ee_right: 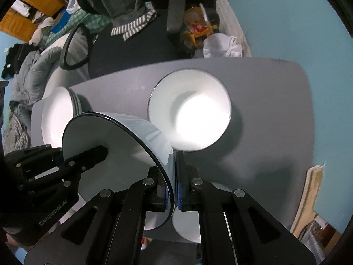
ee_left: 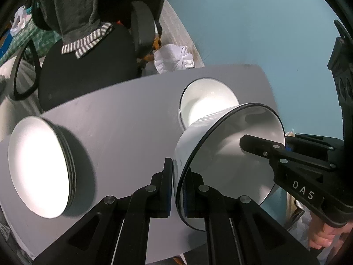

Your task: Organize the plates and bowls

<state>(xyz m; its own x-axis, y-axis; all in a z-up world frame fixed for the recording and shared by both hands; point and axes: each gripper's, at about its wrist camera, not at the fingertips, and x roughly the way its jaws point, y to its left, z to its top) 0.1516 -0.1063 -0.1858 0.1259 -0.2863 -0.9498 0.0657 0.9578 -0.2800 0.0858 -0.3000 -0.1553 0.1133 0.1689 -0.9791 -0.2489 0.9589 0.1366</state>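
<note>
Left wrist view looks steeply down on a grey table (ee_left: 123, 119), the landmark for what follows. Above the table's near right part hangs a white bowl with a thin dark rim (ee_left: 231, 154), tilted and clear of the tabletop, and both grippers have it by the rim. The left gripper (ee_left: 178, 190) is closed tight on the near edge of the bowl, one pad outside the wall and one inside. The right gripper (ee_left: 247, 142) comes in from the right, its visible finger reaching inside the bowl's wall on the opposite side. In the right wrist view the right gripper (ee_right: 173, 183) is likewise clamped on the rim of the held bowl (ee_right: 123, 145), blue pads squeezing the thin wall, with the left gripper (ee_right: 103, 152) entering from the left. On the table's far right part sits a second white bowl (ee_left: 207, 101), seen also at (ee_right: 189, 108). On the table's left part rests a stack of white plates (ee_left: 39, 172). Behind the table stands a black office chair (ee_left: 88, 66) with a grey garment (ee_left: 75, 6) draped over it.
</note>
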